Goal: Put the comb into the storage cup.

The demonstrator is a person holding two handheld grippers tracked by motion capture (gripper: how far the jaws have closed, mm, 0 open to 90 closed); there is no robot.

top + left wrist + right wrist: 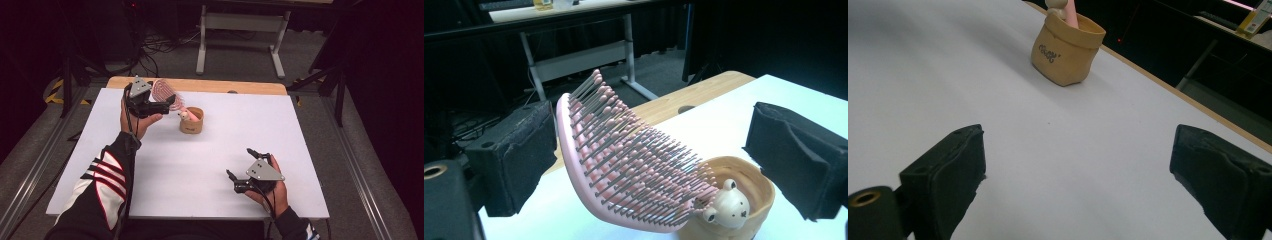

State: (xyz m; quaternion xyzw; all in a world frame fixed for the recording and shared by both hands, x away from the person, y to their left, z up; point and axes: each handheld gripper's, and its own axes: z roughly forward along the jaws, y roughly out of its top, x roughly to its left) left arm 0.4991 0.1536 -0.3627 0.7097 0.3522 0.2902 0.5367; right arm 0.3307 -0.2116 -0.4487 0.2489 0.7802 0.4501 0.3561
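left hand-held gripper (644, 150) stands wide open at the far left of the white worktop (210, 170) — the pink hairbrush (624, 160) sits between its pads, neither pad pressing on it. the brush leans bristles-up with its handle end down in the tan pot (744, 200) (a little bear figure (726, 202) on its rim). right hand-held gripper (1078, 175) rests near the front edge — jaws wide, holding nothing, well apart from the pot.

One pink brush (624, 165) stands in one tan cup (192, 121). One small bear figure (726, 202) sits on the cup's rim. Two grippers are over one white table (200, 170): left (167, 105), right (240, 165).
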